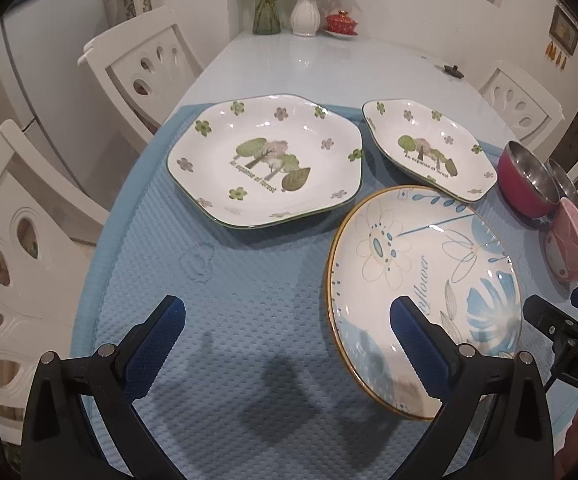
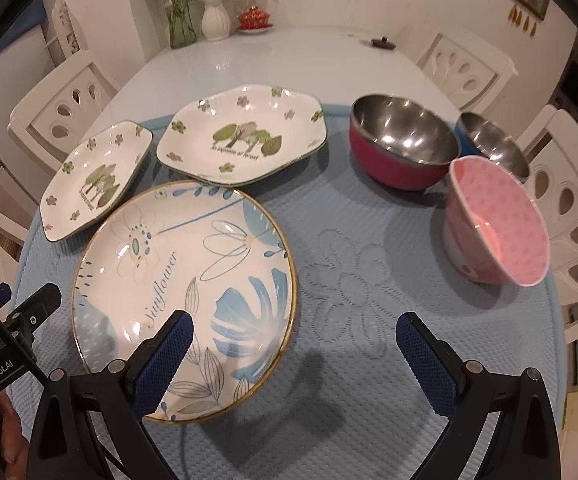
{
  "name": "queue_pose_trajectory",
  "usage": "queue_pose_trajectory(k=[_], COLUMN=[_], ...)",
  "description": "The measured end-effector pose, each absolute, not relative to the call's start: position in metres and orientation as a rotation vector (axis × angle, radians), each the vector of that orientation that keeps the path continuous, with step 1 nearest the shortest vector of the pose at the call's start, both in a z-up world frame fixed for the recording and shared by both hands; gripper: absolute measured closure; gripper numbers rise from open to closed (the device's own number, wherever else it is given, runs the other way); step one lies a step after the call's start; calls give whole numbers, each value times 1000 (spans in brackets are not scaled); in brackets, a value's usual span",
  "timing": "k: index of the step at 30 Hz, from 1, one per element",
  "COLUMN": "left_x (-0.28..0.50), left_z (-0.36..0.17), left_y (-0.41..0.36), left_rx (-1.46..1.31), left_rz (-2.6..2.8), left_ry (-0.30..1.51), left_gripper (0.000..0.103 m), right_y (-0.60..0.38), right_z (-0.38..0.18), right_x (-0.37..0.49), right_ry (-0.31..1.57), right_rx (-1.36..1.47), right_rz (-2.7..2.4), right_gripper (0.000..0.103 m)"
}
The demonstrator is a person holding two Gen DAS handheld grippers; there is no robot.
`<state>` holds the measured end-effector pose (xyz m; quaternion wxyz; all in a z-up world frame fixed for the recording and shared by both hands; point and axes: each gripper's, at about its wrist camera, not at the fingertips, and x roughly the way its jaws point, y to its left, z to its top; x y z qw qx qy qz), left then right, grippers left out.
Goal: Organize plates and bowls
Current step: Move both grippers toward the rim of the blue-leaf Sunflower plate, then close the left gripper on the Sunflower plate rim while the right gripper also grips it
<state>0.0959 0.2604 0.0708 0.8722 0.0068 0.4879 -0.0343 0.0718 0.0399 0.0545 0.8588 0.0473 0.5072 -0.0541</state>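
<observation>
Both of your grippers hang above the near edge of the blue mat (image 2: 329, 216), and neither has hold of anything: the left gripper (image 1: 289, 328) has its jaws spread wide over bare mat, with its right finger overlapping the rim of the sunflower plate (image 1: 425, 292) in that view, though you cannot tell whether it touches. The right gripper (image 2: 295, 340) is just as wide open, its left finger over the plate's near rim and its right finger above empty mat. The plates sit grouped on the mat's left half: the round sunflower plate nearest you, and behind it the two hexagonal forest plates, the larger forest plate (image 1: 265, 164) toward the far left edge and the smaller forest plate (image 1: 429, 148) beside it, its rim just overlapping or touching the sunflower plate. The bowls cluster at the mat's right side: the red steel bowl (image 2: 403, 146), a blue steel bowl (image 2: 493, 142) behind it at the far right corner, and the pink bowl (image 2: 497, 220) tilted on its side, touching the others. My guess is that like is already near like, so stacking can begin; open jaws suit a rim pinch, and the tipped pink bowl may roll.
</observation>
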Motion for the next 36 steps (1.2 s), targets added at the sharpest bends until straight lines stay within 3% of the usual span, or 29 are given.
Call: queue_pose_trajectory(k=[9, 14, 21, 27, 29, 36], left_x=[111, 118, 126, 131, 131, 133], left_z=[60, 51, 37, 25, 24, 23], left_y=[249, 242, 236, 237, 239, 234], left_rx=[36, 52, 43, 30, -5, -28], left_rz=[-90, -113, -140, -175, -205, -257], left_ry=[1034, 1052, 1085, 1119, 1116, 1110], left_gripper=[1, 9, 19, 47, 63, 67], right_y=[32, 30, 30, 26, 27, 23], right_z=[35, 20, 10, 1, 0, -1], right_x=[92, 100, 110, 119, 121, 123], right_ry=[1122, 1169, 1182, 1196, 1188, 1157], right_rx=[142, 165, 187, 232, 236, 260], right_rz=[-81, -51, -6, 46, 56, 107], right_gripper=[5, 20, 32, 50, 54, 62])
